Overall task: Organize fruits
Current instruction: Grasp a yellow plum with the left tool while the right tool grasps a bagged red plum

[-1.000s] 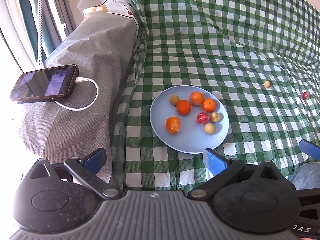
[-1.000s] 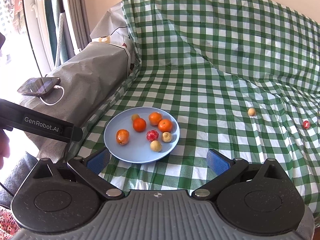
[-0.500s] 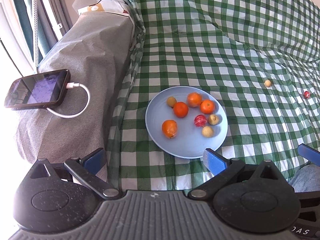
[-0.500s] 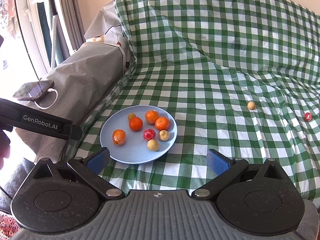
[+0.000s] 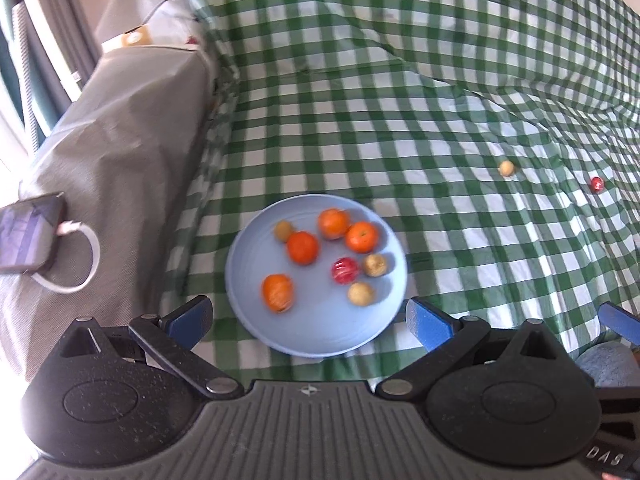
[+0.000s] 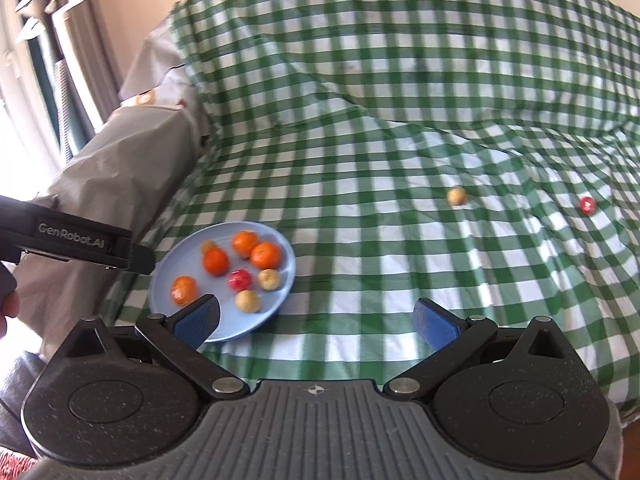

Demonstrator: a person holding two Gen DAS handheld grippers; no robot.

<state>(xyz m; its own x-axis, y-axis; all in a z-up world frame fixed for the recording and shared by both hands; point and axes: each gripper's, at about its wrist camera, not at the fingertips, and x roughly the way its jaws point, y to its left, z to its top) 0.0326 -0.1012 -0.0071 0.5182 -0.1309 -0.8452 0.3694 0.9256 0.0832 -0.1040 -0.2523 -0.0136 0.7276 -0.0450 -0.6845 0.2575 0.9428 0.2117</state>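
Right wrist view: the right gripper (image 6: 316, 320), jaws wide and empty, has swung rightward since a second ago, toward the stray yellow fruit (image 6: 456, 196) and red fruit (image 6: 587, 204) on the bed's checked cover (image 6: 400, 120); the plate (image 6: 280, 300) holds seven fruits. The left gripper (image 5: 308, 320) is likewise wide, empty.

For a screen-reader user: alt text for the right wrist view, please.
A blue plate holding eight small fruits sits on a green checked cloth; a tan fruit and a red fruit lie apart. The right gripper is open and empty.
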